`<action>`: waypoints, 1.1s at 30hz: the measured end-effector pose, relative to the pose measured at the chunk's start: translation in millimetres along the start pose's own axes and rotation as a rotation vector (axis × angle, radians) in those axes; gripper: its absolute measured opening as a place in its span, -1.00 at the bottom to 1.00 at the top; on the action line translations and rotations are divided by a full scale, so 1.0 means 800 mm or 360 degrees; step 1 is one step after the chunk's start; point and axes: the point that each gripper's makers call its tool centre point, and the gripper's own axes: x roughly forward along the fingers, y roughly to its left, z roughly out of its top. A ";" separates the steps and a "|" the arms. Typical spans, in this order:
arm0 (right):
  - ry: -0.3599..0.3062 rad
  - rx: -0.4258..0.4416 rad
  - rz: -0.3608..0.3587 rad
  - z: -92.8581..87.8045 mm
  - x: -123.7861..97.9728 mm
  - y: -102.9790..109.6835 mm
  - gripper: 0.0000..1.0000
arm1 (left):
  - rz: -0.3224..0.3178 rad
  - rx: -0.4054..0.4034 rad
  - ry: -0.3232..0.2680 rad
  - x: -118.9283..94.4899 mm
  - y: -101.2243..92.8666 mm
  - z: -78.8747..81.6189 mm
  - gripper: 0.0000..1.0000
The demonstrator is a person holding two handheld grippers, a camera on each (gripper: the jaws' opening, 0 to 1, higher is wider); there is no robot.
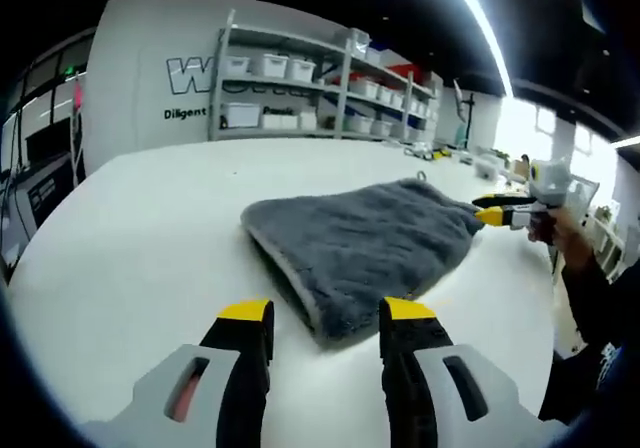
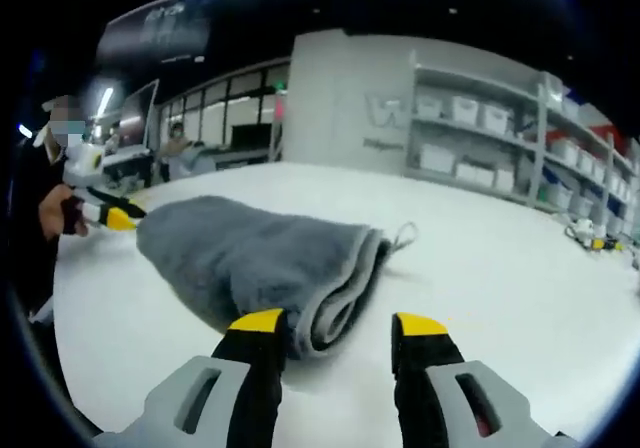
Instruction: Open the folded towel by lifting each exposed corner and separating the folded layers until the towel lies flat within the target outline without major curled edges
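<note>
While both grippers sit at opposite ends of the grey towel (image 1: 362,245), unfolding hasn't started: it lies folded in layers on the white table (image 1: 130,238), stacked edges visible at the near end in both views, hanging loop (image 2: 403,235) sticking out to the right in the right gripper view. No target outline that I can make out on the table.

Left gripper (image 1: 327,313): jaws spread, nothing between them, tips just short of the towel's near folded edge. Right gripper (image 2: 338,324): jaws also apart and empty, its left tip touching or just beside the thick fold. Across the towel, the other gripper appears at the far right of the left gripper view, yellow tips at the towel's edge.

Step in hand, judged: approach, picking a corner. Next move calls for closing on the top layer only at an exposed corner, lifting and peeling it back; grabbing all layers would just drag the bundle. Shelving with bins (image 1: 320,88) stands far behind.
</note>
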 end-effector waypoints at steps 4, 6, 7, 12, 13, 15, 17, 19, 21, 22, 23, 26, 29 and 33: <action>-0.0011 0.0006 0.0031 0.002 0.001 0.004 -0.31 | -0.0004 -0.0011 0.0009 0.001 0.002 -0.002 -0.32; -0.0001 -0.0001 0.0058 0.000 0.003 0.009 -0.39 | -0.0012 -0.0014 0.0012 0.002 0.001 -0.004 -0.34; 0.0009 0.0006 0.0085 -0.002 0.005 0.012 -0.44 | -0.0019 -0.0019 0.0012 0.003 0.000 -0.004 -0.34; 0.0009 0.0043 0.0139 0.000 0.005 0.021 -0.64 | -0.0095 -0.0131 -0.0031 0.005 -0.009 -0.001 -0.37; 0.0007 0.0048 0.0142 0.000 0.004 0.021 -0.66 | -0.0096 -0.0132 -0.0031 0.005 -0.009 -0.001 -0.40; -0.0005 0.0082 0.0158 0.005 0.000 0.023 -0.67 | -0.0050 -0.0088 -0.0010 0.007 -0.005 -0.003 -0.46; -0.0017 0.0096 0.0158 0.008 -0.003 0.023 -0.66 | -0.0050 -0.0096 -0.0014 0.007 -0.009 -0.004 -0.46; -0.0027 0.0104 0.0160 0.011 -0.005 0.023 -0.66 | -0.0049 -0.0098 -0.0012 0.007 -0.008 -0.004 -0.47; -0.0020 0.0099 0.0162 0.009 -0.003 0.024 -0.66 | -0.0045 -0.0089 -0.0002 0.008 -0.008 -0.007 -0.48; -0.0004 0.0094 0.0165 0.007 0.000 0.024 -0.66 | -0.0042 -0.0081 0.0005 0.009 -0.008 -0.008 -0.48; 0.0014 0.0087 0.0165 0.003 0.003 0.024 -0.66 | -0.0034 -0.0077 0.0009 0.010 -0.007 -0.009 -0.48; 0.0047 0.0061 0.0127 -0.004 0.009 0.020 -0.61 | 0.0006 -0.0068 0.0011 0.010 -0.001 -0.010 -0.48; 0.0066 0.0080 0.0139 -0.007 0.011 0.020 -0.67 | 0.0006 -0.0076 0.0004 0.009 0.000 -0.009 -0.53; 0.0095 0.0082 0.0160 -0.013 0.015 0.022 -0.73 | 0.0002 -0.0073 0.0005 0.013 -0.001 -0.009 -0.58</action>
